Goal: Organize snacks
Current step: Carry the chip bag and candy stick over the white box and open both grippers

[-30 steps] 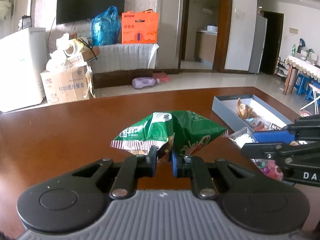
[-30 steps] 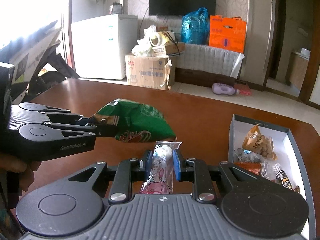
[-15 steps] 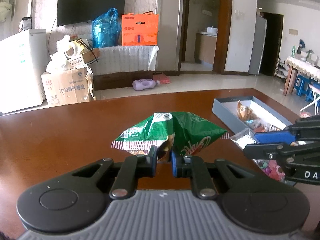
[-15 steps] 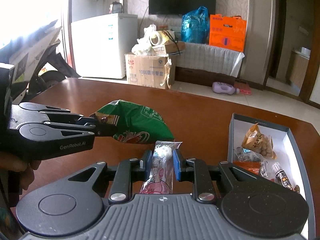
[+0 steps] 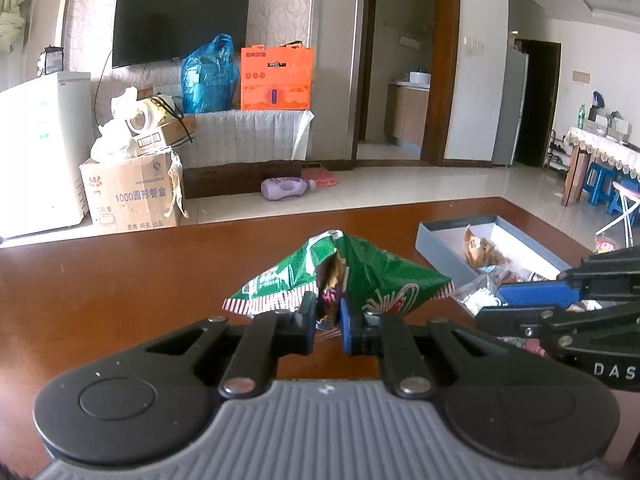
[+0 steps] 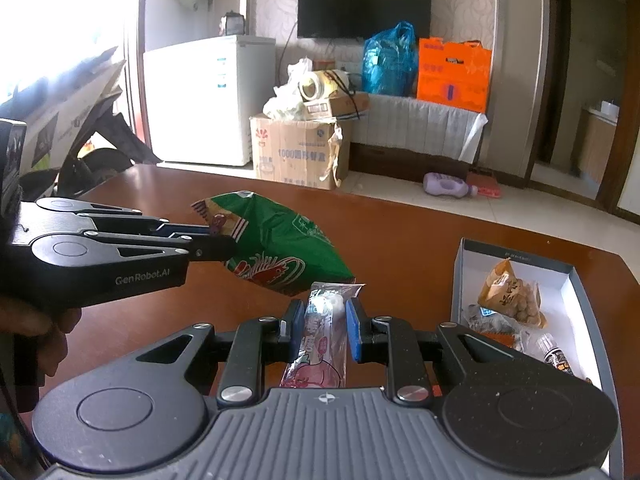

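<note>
A green chip bag (image 5: 360, 276) hangs above the brown table, pinched at its crimped edge by my left gripper (image 5: 329, 316), which is shut on it. In the right wrist view the same green chip bag (image 6: 280, 244) tilts up at the left gripper (image 6: 216, 240). My right gripper (image 6: 323, 330) is shut on a clear packet with pink print (image 6: 322, 336), held above the table. To the right lies the open grey box (image 6: 576, 276) holding several snack packets; that grey box (image 5: 444, 236) also shows in the left wrist view.
The brown table (image 6: 400, 232) stretches ahead to its far edge. Beyond it stand a white fridge (image 6: 212, 100), a cardboard carton (image 6: 296, 152) and a low cabinet with blue and orange bags. A hand (image 6: 44, 332) holds the left gripper.
The left gripper has lifted the green chip bag a little, so its held end tilts higher. The right gripper and its packet have stayed still.
</note>
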